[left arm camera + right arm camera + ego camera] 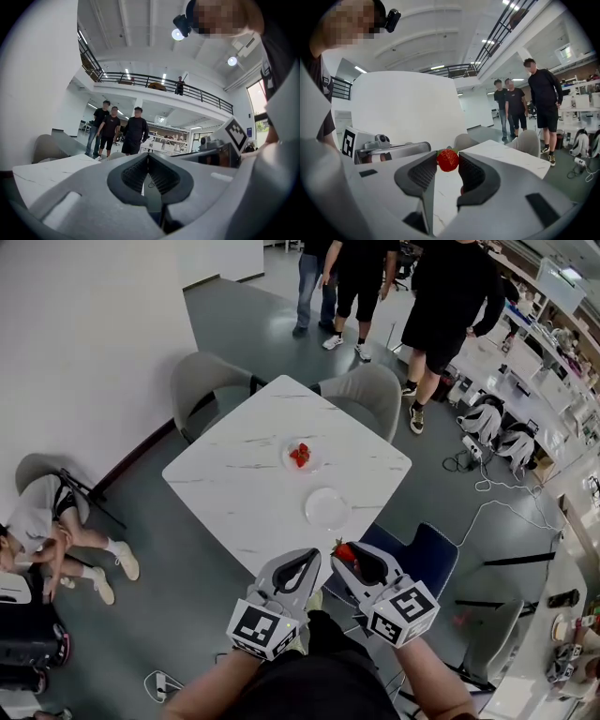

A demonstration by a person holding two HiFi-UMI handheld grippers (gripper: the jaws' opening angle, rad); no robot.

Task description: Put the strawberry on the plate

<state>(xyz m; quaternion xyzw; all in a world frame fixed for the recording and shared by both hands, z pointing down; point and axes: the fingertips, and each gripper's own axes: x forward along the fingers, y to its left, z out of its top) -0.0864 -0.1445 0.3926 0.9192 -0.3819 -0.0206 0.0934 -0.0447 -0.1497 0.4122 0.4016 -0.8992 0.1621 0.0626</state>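
A red strawberry is pinched between the tips of my right gripper, which is shut on it. In the head view that strawberry hangs just off the near edge of the white marble table, short of the empty clear plate. Farther back a second small plate carries more strawberries. My left gripper is beside the right one, also at the near table edge. In its own view the left gripper has its jaws together with nothing between them.
Grey chairs stand at the table's far side and a blue chair at the near right. Three people stand beyond the table. A person sits on the floor at the left. Cables and bags lie at the right.
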